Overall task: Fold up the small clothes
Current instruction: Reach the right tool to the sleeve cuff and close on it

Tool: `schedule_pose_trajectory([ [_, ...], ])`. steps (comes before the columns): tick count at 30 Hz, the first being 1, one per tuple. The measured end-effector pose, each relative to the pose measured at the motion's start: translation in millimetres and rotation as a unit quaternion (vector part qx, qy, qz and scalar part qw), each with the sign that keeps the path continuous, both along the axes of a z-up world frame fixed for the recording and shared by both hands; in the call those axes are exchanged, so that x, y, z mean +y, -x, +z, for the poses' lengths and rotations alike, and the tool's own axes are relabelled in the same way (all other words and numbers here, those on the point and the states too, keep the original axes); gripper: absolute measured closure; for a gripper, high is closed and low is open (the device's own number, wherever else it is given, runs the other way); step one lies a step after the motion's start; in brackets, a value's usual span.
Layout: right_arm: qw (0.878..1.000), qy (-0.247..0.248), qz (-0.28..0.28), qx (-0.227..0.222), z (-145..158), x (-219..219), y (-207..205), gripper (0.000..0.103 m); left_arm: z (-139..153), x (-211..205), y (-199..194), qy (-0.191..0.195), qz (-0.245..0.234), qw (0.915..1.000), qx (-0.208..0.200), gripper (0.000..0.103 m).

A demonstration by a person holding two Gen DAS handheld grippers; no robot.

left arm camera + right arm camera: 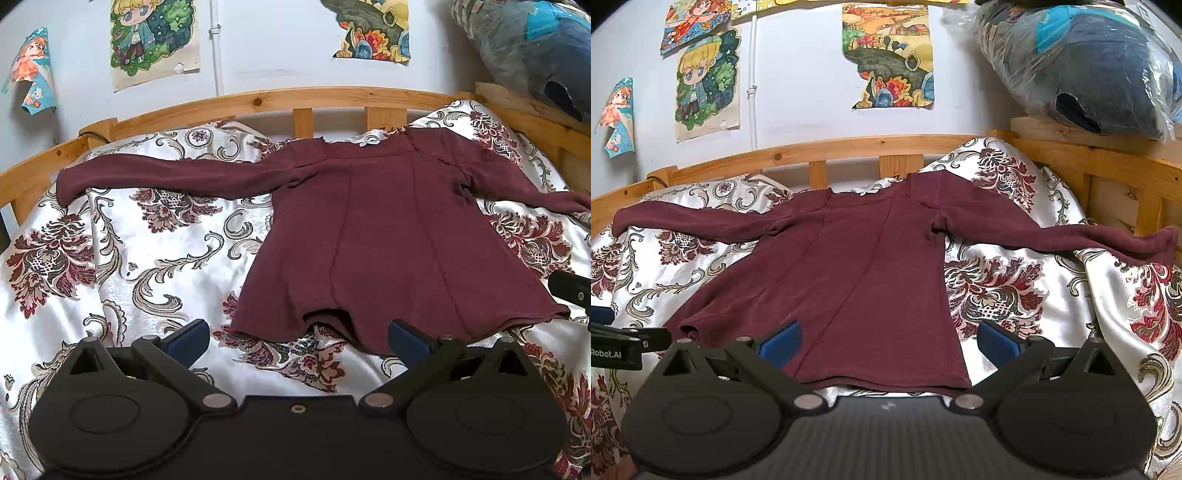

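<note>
A maroon long-sleeved top (376, 236) lies spread flat on the floral bedspread (147, 258), collar toward the headboard, both sleeves stretched out sideways. It also shows in the right wrist view (857, 273). My left gripper (299, 338) is open and empty, just in front of the left part of the hem. My right gripper (890, 341) is open and empty, its blue pads (781, 341) straddling the right part of the hem. The hem's near edge sits between the jaws.
A wooden bed rail (258, 99) runs along the far edge and the right side (1108, 162). A plastic-wrapped bundle (1086, 66) sits on the right rail. Posters hang on the wall (890, 55). The other gripper's body shows at the edge of each view (570, 291) (617, 343).
</note>
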State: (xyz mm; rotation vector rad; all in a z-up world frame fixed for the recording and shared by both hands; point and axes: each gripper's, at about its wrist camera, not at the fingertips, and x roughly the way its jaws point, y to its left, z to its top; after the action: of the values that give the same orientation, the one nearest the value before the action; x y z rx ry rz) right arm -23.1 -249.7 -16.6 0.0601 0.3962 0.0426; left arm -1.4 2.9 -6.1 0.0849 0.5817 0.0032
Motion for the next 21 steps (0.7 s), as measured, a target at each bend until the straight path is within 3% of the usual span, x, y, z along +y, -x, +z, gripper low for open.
schedule_pose_trajectory([
  [8,1.0,-0.004,-0.012,0.022,0,1,-1,0.0,-1,-5,-4,-0.006,-0.011,0.9999,0.011,0.001],
  [12,0.998,0.001,-0.035,0.043,1,-3,-5,0.0,-1,-14,-9,-0.035,-0.044,0.9983,0.015,0.001],
  [21,0.993,0.009,-0.101,0.057,15,-28,-10,0.0,40,-36,-40,-0.092,-0.079,0.9923,0.027,0.001],
])
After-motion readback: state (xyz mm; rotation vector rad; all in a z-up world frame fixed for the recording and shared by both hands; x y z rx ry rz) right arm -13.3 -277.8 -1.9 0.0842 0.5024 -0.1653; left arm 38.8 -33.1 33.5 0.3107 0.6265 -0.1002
